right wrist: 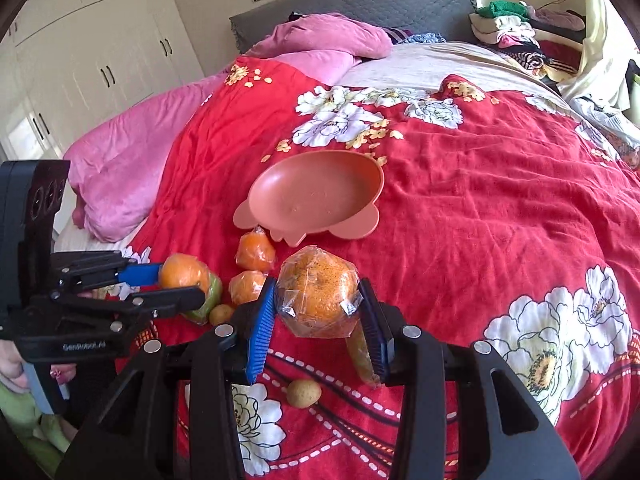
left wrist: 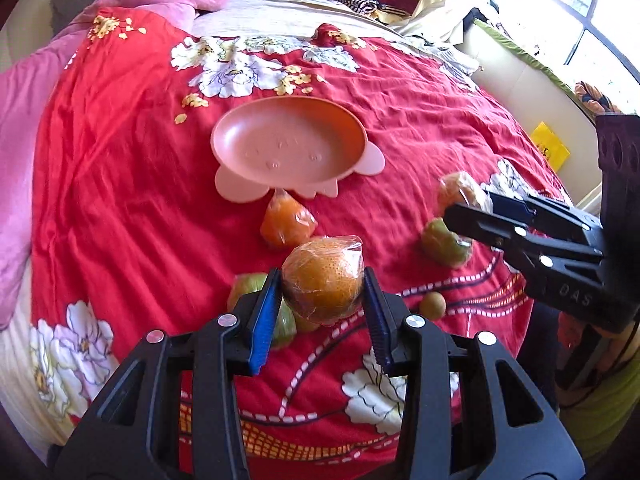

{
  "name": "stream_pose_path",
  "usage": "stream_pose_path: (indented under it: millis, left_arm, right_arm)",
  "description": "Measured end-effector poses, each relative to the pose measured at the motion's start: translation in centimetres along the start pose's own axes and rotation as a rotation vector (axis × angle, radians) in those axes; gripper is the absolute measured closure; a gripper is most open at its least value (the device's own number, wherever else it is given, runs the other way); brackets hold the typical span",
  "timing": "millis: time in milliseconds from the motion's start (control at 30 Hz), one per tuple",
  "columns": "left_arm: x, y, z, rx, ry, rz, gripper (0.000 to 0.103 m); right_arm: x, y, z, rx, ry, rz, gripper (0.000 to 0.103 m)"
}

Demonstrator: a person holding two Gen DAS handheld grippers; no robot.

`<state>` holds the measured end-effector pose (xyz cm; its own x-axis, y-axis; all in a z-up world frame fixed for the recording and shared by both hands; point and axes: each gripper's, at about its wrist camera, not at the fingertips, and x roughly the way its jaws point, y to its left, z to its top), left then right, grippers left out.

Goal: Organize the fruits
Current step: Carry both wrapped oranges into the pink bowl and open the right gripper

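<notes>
left gripper (left wrist: 322, 286) angled steeply down over the red floral bedspread (left wrist: 120, 200), pads clamped on a plastic-wrapped orange (left wrist: 322, 280) raised off the cloth. right gripper (right wrist: 318, 308) tilted down less steeply, pads clenched on a second wrapped orange (right wrist: 316, 294), also lifted. pink plate (left wrist: 288, 144) lies beyond both, nothing in it. another wrapped orange (left wrist: 286, 222) rests just before its rim; green wrapped fruit (left wrist: 444, 242) and a small brown fruit (left wrist: 432, 305) lie on the bedspread.

Two black plastic grippers are seen, the left gripper (left wrist: 322, 294) and the right gripper (right wrist: 317, 309), each fitted with ribbed blue pads (left wrist: 265, 320) and round silver screws (left wrist: 226, 320). White lettering (right wrist: 83, 346) is printed at lower left.
</notes>
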<state>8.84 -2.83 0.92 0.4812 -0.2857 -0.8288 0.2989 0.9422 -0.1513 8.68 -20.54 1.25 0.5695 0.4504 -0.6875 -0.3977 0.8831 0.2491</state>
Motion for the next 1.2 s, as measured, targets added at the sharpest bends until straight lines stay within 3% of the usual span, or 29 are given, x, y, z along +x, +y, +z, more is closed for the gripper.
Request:
stream_pose_path:
  millis: [767,1200]
  left_arm:
    - [1.3,1.4,5.8,0.011,-0.031,0.013,0.071]
    - [4.9,3.4,8.0,0.005,0.018,0.036,0.071]
  right_arm:
    - [1.1,-2.7,3.0,0.047,-0.032,-0.002,0.064]
    - [3.1,-2.1,6.6,0.004,-0.031,0.013,0.064]
